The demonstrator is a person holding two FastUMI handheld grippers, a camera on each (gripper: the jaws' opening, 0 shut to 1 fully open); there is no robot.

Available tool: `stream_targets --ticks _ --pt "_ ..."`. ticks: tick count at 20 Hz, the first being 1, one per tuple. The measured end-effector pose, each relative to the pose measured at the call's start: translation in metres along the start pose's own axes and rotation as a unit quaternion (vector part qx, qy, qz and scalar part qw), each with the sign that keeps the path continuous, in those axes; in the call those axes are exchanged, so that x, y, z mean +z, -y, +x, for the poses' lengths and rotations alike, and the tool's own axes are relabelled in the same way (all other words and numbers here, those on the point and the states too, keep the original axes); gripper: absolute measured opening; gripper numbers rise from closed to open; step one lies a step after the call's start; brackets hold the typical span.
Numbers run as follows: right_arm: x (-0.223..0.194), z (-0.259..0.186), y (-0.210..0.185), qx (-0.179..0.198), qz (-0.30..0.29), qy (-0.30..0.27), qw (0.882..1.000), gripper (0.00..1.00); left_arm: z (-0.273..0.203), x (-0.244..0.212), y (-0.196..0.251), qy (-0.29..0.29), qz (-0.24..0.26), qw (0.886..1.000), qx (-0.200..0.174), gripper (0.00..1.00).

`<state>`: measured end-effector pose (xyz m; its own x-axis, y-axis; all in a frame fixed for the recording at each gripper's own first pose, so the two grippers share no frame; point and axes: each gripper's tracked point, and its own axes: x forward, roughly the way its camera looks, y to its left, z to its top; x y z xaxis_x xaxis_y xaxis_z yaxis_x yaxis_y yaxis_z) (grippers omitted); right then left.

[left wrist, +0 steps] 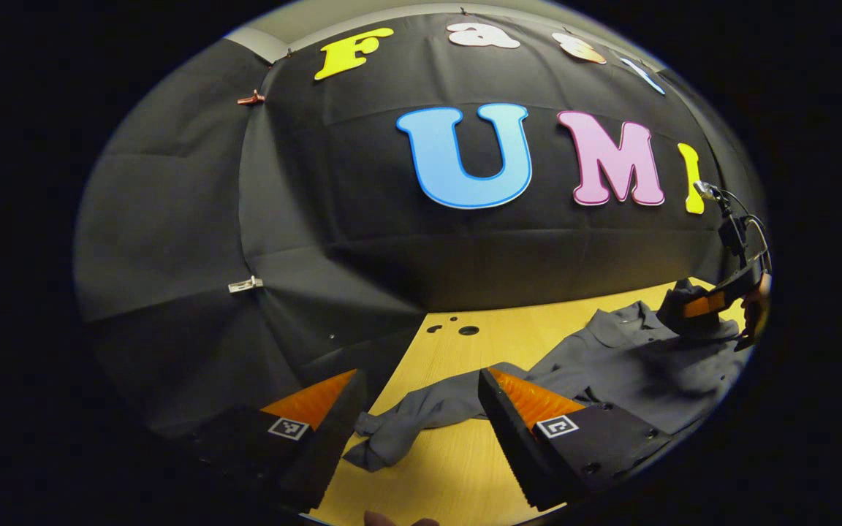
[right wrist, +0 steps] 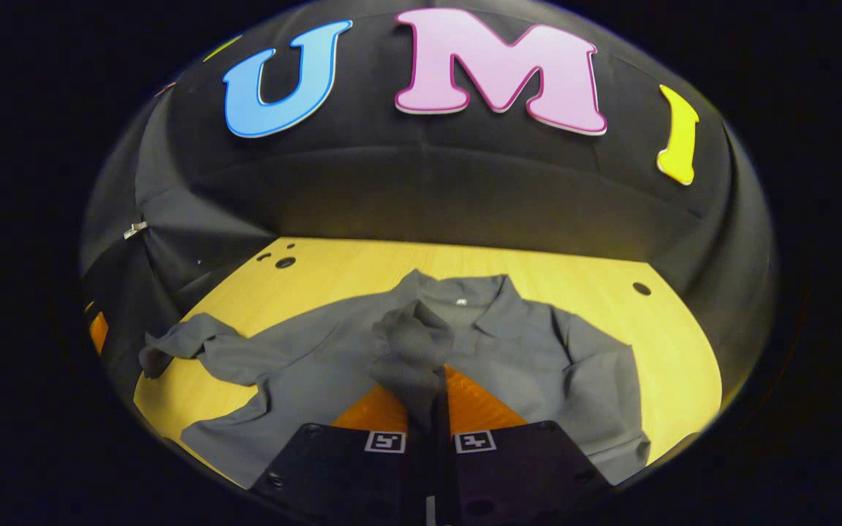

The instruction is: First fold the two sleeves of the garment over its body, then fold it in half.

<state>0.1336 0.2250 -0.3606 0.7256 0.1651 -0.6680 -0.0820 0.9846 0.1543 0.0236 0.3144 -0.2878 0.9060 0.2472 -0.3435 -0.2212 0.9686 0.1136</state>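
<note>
The gray shirt (right wrist: 509, 351) lies flat on the yellow surface (right wrist: 362, 270), its collar toward the back edge. The right tongs (right wrist: 432, 398) are pressed together, pinching one sleeve (right wrist: 410, 343) and holding it over the shirt's middle. The left tongs (left wrist: 417, 394) are spread wide above the other sleeve (left wrist: 414, 416), which lies stretched out toward the surface's left edge

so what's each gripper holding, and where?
Right gripper pinches a sleeve of the grey shirt near its cuff, over the body. Left gripper is open, holding nothing.
</note>
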Motion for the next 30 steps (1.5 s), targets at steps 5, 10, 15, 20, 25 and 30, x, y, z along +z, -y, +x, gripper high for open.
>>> stream_targets --ticks 5,10,15,20,25,30 --pt "-0.034 0.017 -0.008 0.004 0.007 -0.046 0.999 0.12 0.02 -0.049 -0.009 -0.033 0.029 0.999 0.001 0.97" --pt "-0.042 0.02 -0.024 0.023 0.022 -0.069 0.997 0.28 0.039 -0.093 -0.024 -0.082 0.062 0.995 0.0 0.97" --pt "-0.045 0.017 -0.036 0.038 0.021 -0.072 0.996 0.43 0.057 -0.115 -0.037 -0.109 0.065 0.992 0.002 0.97" --pt "-0.033 -0.007 -0.056 0.072 0.032 -0.048 0.996 0.74 0.074 -0.135 -0.047 -0.136 0.06 0.989 0.007 0.97" --pt "-0.016 -0.043 -0.063 0.096 0.051 -0.02 0.994 0.76 0.084 -0.149 -0.051 -0.157 0.072 0.985 0.008 0.97" --pt "-0.013 -0.064 -0.029 0.062 0.054 -0.015 0.997 0.77 0.093 -0.151 -0.046 -0.167 0.096 0.981 0.0 0.92"
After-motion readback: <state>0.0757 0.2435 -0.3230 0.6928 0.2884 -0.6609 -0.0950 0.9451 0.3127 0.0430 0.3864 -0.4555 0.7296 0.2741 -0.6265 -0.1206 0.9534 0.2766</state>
